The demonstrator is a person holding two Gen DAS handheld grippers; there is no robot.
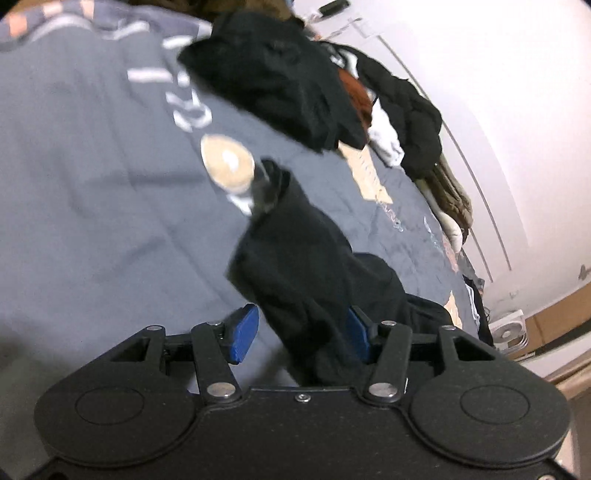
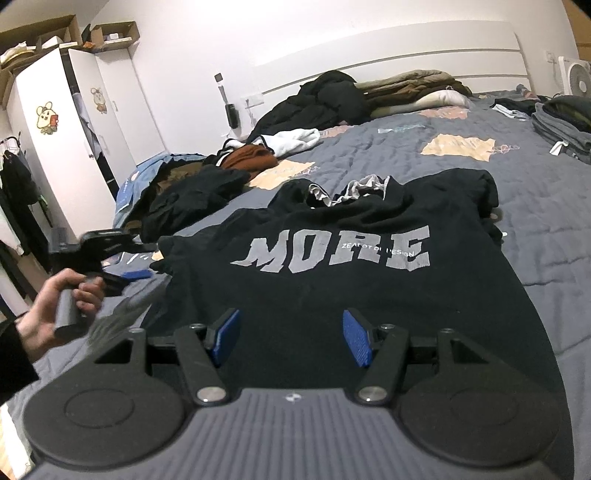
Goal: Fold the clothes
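At the far left of the right view, my left gripper [image 2: 138,275] is blurry, fingers apart around a black sleeve [image 1: 295,273]. My right gripper [image 2: 291,338], bottom middle, is spread wide over the black "MORE" T-shirt [image 2: 347,280] lying on the grey quilted bed cover [image 2: 546,236]. Cardboard boxes [image 2: 110,35] sit upper left; I can't see inside.

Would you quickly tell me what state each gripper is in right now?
Left gripper: open, with the black shirt's sleeve lying between its fingers, not pinched.
Right gripper: open, empty, above the black shirt.
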